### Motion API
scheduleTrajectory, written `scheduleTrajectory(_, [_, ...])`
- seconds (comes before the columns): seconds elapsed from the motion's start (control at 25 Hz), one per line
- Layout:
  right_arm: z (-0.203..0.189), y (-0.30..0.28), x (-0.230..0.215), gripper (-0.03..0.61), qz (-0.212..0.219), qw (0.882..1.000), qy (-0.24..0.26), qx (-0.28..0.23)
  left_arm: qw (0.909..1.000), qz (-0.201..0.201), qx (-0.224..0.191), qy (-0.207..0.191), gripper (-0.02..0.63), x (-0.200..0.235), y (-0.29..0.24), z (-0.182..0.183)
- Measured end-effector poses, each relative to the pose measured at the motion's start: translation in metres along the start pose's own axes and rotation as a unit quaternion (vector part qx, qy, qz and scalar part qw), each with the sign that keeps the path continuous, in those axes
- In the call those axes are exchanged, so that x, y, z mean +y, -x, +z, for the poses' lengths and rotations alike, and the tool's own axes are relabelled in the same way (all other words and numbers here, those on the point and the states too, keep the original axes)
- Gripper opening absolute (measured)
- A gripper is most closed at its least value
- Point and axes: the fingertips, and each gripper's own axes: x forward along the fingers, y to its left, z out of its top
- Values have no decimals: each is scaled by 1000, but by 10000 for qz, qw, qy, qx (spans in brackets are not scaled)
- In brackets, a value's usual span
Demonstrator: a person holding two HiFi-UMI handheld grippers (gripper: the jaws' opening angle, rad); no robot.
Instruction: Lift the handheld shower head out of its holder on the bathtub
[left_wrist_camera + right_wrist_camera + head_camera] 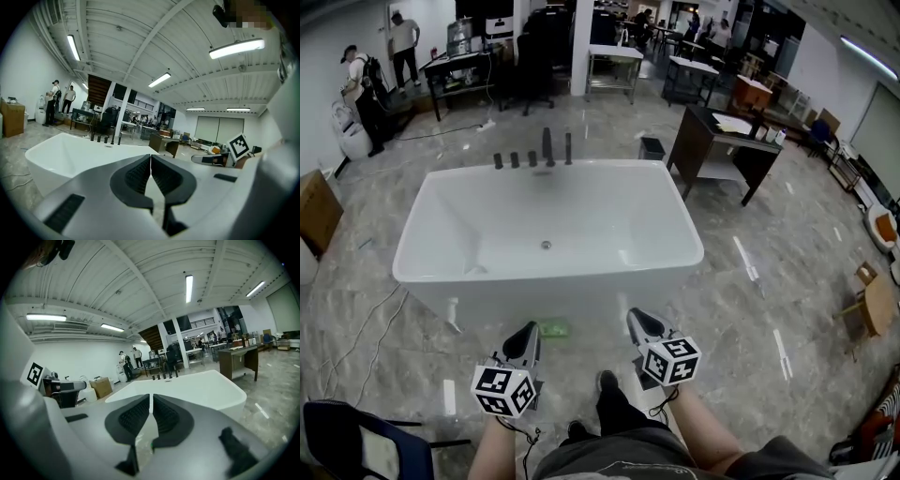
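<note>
Left gripper (pixel 528 333) and right gripper (pixel 637 321), both shut and empty, are hovering at the near side of the bathtub (pixel 553 270); handheld shower head (pixel 547 146) is standing upright on the bathtub's far rim, likely requiring a walk-around approach and jaws opened before closing on its stem.

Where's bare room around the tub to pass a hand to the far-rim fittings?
Free: the bathtub basin, bare but for its drain; the far rim right of the black fittings; the floor between bathtub and dark desk. Crowded: the fittings stand close in a row; a green item lies on the floor by the near wall.
</note>
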Motion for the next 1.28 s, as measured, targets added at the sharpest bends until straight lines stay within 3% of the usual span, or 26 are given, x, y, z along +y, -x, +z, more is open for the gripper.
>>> scheduleTrajectory(0.36, [25,-103,-74,37,386,9980,-482,123,9991,382,153,-19,15,24,-103,16])
scheduleTrajectory(0.8, [75,-188,-137,36,840,9963,-160,99,9957,921,122,44,15,48,-196,46])
scheduleTrajectory(1.04, [83,-216,-146,37,853,9962,-15,182,9964,824,206,-53,15,57,-224,51])
scheduleTrajectory(1.28, [83,-249,-145,37,622,9976,-115,277,9981,540,289,2,15,95,-257,55])
